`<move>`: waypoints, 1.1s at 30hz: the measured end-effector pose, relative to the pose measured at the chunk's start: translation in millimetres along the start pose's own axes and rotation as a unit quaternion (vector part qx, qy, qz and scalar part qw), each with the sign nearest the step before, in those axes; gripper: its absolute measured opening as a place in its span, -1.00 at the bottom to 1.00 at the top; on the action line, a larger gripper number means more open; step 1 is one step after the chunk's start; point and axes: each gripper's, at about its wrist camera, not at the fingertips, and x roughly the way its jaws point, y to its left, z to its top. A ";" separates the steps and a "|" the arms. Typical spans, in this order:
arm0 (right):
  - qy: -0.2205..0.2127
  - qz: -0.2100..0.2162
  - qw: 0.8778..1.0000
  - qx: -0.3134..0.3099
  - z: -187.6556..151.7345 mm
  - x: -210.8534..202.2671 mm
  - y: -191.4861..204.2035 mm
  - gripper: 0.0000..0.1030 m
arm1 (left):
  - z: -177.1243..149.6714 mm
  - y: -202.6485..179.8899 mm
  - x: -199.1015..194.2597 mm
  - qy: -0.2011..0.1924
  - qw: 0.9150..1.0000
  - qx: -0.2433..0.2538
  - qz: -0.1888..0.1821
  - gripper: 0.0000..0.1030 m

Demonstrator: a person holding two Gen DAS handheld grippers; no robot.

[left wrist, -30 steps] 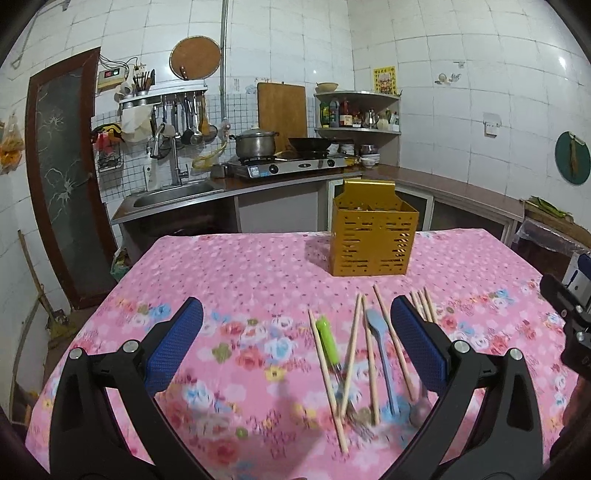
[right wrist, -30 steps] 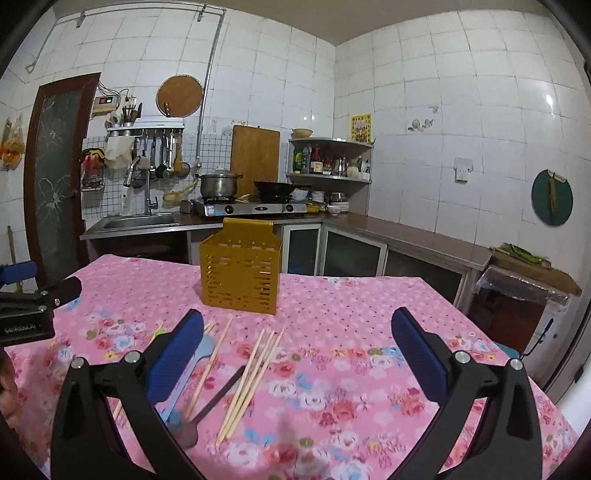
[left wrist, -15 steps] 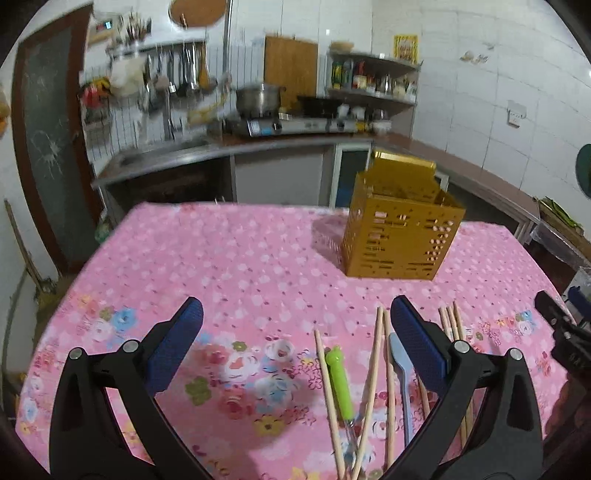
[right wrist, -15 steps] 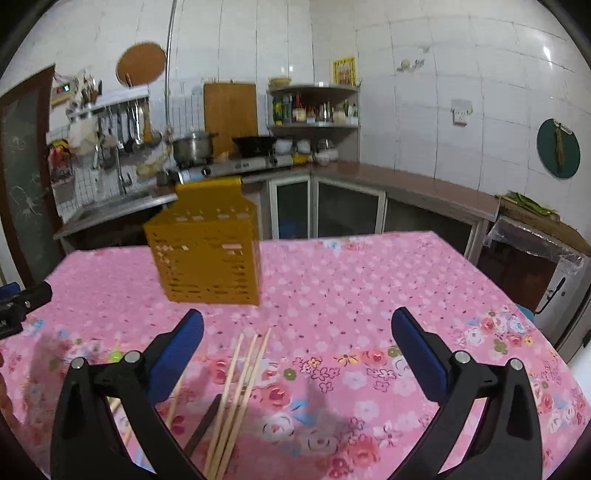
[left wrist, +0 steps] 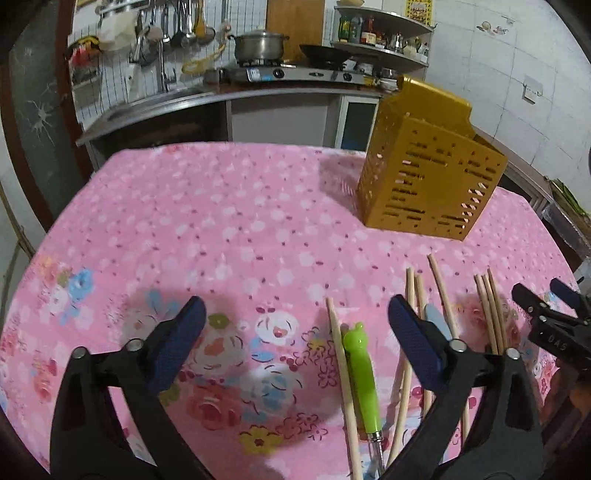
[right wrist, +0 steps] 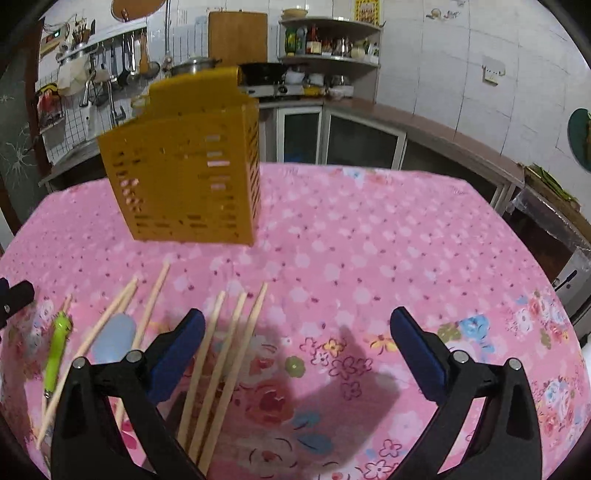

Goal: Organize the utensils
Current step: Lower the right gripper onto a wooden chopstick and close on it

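Hovering over chopsticks [right wrist: 221, 365] (unheld)

Only legible marking: pale letters "OAS" on black body of right hand-held gripper [left wrist: 554, 332], at right edge of left wrist view; reading uncertain, characters small and slanted. Yellow poster [right wrist: 367, 10] on tiled wall above corner shelf: print too small to read. Labels on bottles [right wrist: 313, 40] on shelf: blurred, unreadable. Front panel of gas stove [left wrist: 291, 74]: markings too small to make out. Small box with green light [right wrist: 51, 37] high on wall: no readable figures.
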 end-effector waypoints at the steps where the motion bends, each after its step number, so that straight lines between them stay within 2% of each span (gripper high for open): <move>1: 0.006 0.000 1.000 -0.003 -1.7 3.4 1.7 0.67 | -0.6 2.4 3.1 0.006 1.000 -0.004 -0.005 0.71; 4: 0.024 0.001 1.000 -0.007 -1.8 14.7 4.6 0.52 | -0.3 4.7 10.0 0.015 1.000 -0.005 -0.010 0.57; 8: 0.044 0.006 0.999 -0.006 -3.5 25.8 8.5 0.09 | -0.8 1.6 14.9 0.021 1.000 0.007 -0.011 0.39; 12: 0.054 0.024 0.998 0.003 -5.2 28.6 6.4 -0.02 | -2.2 -2.3 20.1 0.032 0.999 0.015 -0.019 0.22; 14: 0.057 0.028 0.998 0.001 -5.4 27.7 8.8 -0.13 | -3.7 -4.4 22.9 0.040 0.999 0.019 -0.020 0.06; 18: 0.068 0.030 0.997 0.001 -5.7 32.1 12.5 -0.20 | -5.3 -7.3 29.2 0.058 0.998 0.019 -0.027 -0.25; 22: 0.077 0.034 0.996 0.005 -2.5 34.7 15.5 -0.41 | -7.0 -11.9 36.5 0.078 0.996 0.021 -0.034 -0.51; 30: 0.095 0.032 0.995 0.012 5.7 41.5 21.0 -0.57 | -6.0 -23.2 44.7 0.102 0.994 0.034 -0.027 -0.55; 33: 0.100 0.030 0.994 0.016 9.4 46.0 21.8 -0.58 | -3.8 -25.8 47.6 0.111 0.993 0.033 -0.024 -0.66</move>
